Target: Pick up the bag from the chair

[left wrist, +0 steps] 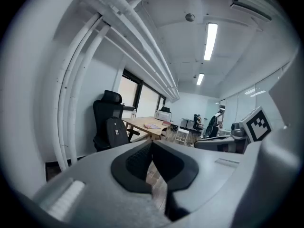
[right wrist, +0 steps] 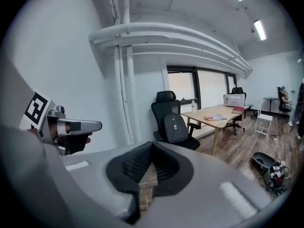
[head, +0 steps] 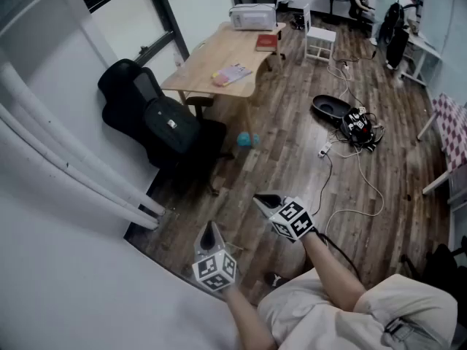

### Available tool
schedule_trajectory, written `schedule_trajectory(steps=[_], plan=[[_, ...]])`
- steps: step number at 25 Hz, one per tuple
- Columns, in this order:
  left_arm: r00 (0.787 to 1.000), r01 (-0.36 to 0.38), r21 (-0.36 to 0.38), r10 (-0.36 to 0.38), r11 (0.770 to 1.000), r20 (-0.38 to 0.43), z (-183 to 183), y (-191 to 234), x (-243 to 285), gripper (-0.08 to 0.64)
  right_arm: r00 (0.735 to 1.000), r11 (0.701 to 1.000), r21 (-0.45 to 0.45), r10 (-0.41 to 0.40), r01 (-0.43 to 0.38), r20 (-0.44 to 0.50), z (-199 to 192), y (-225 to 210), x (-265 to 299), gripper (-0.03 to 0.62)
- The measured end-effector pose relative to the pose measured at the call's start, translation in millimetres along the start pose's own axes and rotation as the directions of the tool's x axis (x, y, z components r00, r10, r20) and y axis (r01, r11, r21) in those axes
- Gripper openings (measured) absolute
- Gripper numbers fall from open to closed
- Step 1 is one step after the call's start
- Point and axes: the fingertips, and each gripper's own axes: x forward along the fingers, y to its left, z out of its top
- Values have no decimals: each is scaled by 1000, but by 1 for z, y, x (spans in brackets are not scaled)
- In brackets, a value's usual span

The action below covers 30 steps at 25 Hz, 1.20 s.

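Left gripper, right gripper: closed, nose-down

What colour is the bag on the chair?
The bag is black; the right gripper view shows it best.

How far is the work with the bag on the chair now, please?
Nothing looks done yet: the black bag leans upright on the office chair. In hand: nothing; the left claw and right claw are both shut and empty, far from the chair. Left: approach, open a claw, grip the bag, lift it off.
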Motion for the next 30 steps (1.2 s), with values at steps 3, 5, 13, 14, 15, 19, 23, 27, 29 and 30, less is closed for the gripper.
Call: schedule_trajectory(steps=[3, 5, 13, 14, 15, 19, 23, 27, 29, 30], plan=[[999, 47, 4, -47, 999, 15, 11, -10, 16, 8, 999, 998, 20, -53, 52, 7, 9, -16, -2, 0], [999, 46, 8, -47, 999, 19, 15, -6, 17, 6, 998, 998, 11, -69, 69, 0, 12, -16, 3, 0], [999, 22, 15, -22, 1000, 25, 29, 21, 18, 7, 998, 998, 10, -65, 65, 22, 31, -6, 35, 0], [1000, 16, 15, -16, 1000, 19, 32, 24, 19, 7, 998, 998, 30, -59, 58, 37, 37, -6, 40, 0], [1000, 4, 17, -4, 1000, 11, 34, 30, 19, 6, 998, 998, 53, -46, 43, 48, 43, -4, 46, 0], [999, -53, 10, 53, 999, 9, 40, 57, 23, 6, 998, 996, 85, 23, -28, 63, 57, 2, 76, 0], [998, -63, 35, 63, 997, 19, 54, 65, 49, 6, 995, 994, 104, 35, -45, 94, 80, -18, 100, 0], [998, -55, 54, 54, 997, 9, 66, 73, 78, 6, 993, 988, 138, 50, -65, 110, 90, -33, 125, 0], [999, -37, 62, 37, 997, -1, 71, 76, 103, 6, 993, 987, 145, 50, -66, 109, 95, -46, 138, 0], [1000, -26, 72, 26, 997, -8, 74, 75, 115, 6, 993, 987, 148, 48, -64, 110, 99, -53, 145, 0]])
